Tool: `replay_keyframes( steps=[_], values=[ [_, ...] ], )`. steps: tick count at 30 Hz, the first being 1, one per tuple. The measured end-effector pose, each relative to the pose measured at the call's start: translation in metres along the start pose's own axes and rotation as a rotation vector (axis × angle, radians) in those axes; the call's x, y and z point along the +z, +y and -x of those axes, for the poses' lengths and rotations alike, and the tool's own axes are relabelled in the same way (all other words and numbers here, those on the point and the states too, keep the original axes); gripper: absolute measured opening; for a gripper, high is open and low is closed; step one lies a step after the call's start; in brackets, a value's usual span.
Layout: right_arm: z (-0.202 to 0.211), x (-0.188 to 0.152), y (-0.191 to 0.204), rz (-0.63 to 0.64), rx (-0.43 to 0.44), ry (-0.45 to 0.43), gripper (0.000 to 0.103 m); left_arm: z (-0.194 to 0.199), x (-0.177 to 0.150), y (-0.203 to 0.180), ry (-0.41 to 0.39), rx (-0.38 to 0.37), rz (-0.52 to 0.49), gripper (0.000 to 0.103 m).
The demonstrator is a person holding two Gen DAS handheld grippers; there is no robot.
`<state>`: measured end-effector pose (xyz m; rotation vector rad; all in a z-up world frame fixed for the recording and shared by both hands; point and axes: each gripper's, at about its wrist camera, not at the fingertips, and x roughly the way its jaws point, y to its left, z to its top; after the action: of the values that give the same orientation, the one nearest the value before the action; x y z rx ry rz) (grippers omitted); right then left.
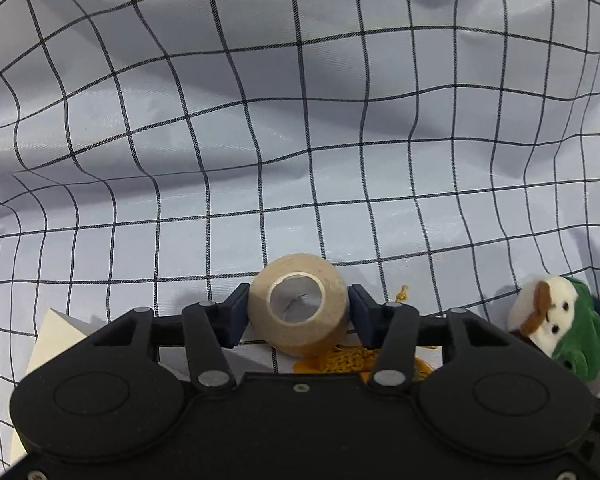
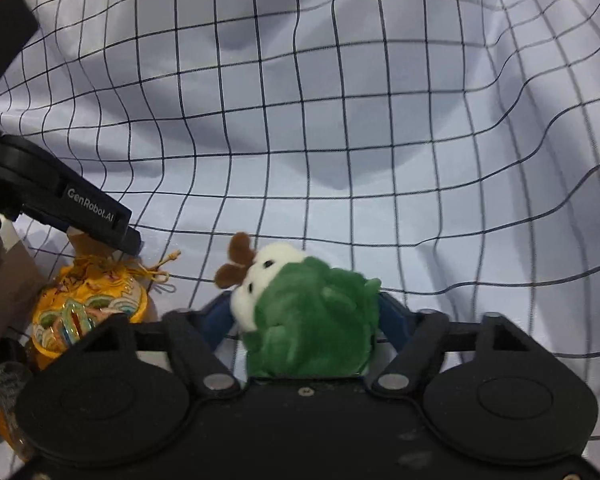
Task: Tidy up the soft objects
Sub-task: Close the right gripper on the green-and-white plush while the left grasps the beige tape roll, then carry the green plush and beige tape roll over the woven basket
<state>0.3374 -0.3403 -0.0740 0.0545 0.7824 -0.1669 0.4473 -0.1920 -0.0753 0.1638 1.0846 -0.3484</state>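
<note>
My left gripper (image 1: 298,312) has its jaws clamped on the tape roll (image 1: 298,310); my right gripper (image 2: 306,320) squeezes the green plush (image 2: 312,320) between its jaws.

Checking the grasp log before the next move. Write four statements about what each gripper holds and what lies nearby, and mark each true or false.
1. The left gripper is shut on the tan tape roll. True.
2. The right gripper is empty. False: it grips the green plush toy.
3. A yellow embroidered pouch lies on the checked cloth. True.
4. The plush has a black face. False: white, with brown antlers.
</note>
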Motion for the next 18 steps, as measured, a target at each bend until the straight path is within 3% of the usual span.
replay_keyframes(
  steps=[9, 18],
  values=[
    [0.016, 0.017, 0.001, -0.035, -0.007, -0.050, 0.063, 0.049, 0.000, 0.002, -0.072, -0.031, 0.005, 0.050],
    [0.082, 0.016, 0.012, -0.036, 0.013, -0.128, 0.063, 0.125, -0.030, 0.016, -0.157, -0.074, 0.054, 0.050]
  ],
)
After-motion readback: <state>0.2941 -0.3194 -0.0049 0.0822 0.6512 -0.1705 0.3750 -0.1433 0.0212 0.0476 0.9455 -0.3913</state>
